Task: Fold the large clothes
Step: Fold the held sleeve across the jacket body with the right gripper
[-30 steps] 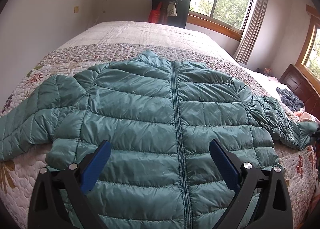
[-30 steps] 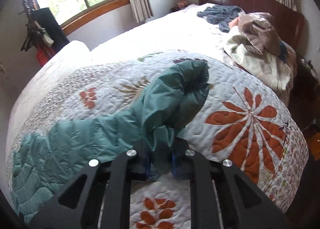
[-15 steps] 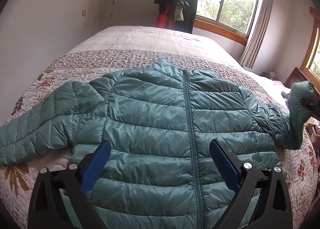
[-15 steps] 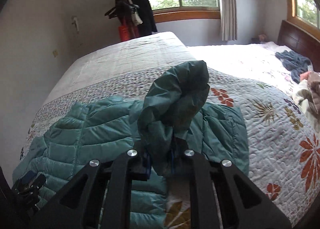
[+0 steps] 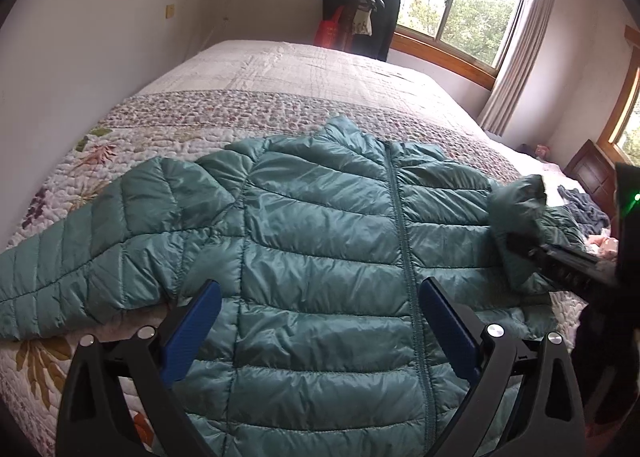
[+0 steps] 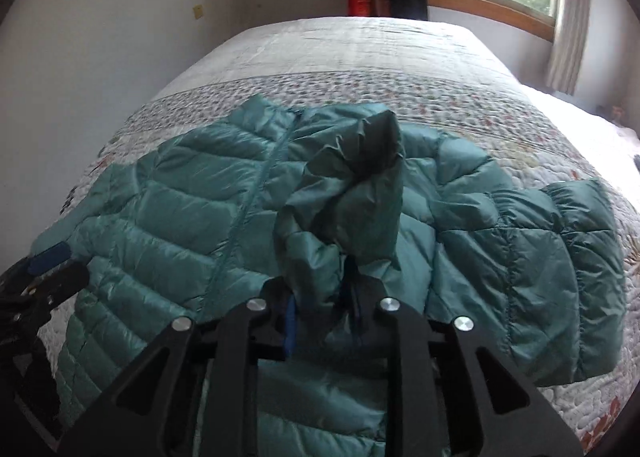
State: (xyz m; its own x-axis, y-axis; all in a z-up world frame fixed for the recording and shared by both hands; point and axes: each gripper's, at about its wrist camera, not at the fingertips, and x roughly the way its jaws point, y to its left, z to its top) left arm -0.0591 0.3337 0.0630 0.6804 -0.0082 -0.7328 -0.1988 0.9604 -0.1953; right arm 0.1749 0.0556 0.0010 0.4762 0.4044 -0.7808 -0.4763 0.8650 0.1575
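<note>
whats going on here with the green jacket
A person with a gripper in each hand is folding a teal puffer jacket laid zipped, front up, on a quilted bed. The right gripper is shut on the cuff of one sleeve, holding it raised over the jacket's chest. The left gripper is open above the lower front, holding nothing. The other sleeve lies stretched out flat.

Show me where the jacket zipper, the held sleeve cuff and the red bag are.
jacket zipper (image 5: 404,241): left wrist view, middle of the zip line.
sleeve cuff (image 6: 356,181): right wrist view, bunched end above the fingers.
red bag (image 5: 329,30): left wrist view, its front.
</note>
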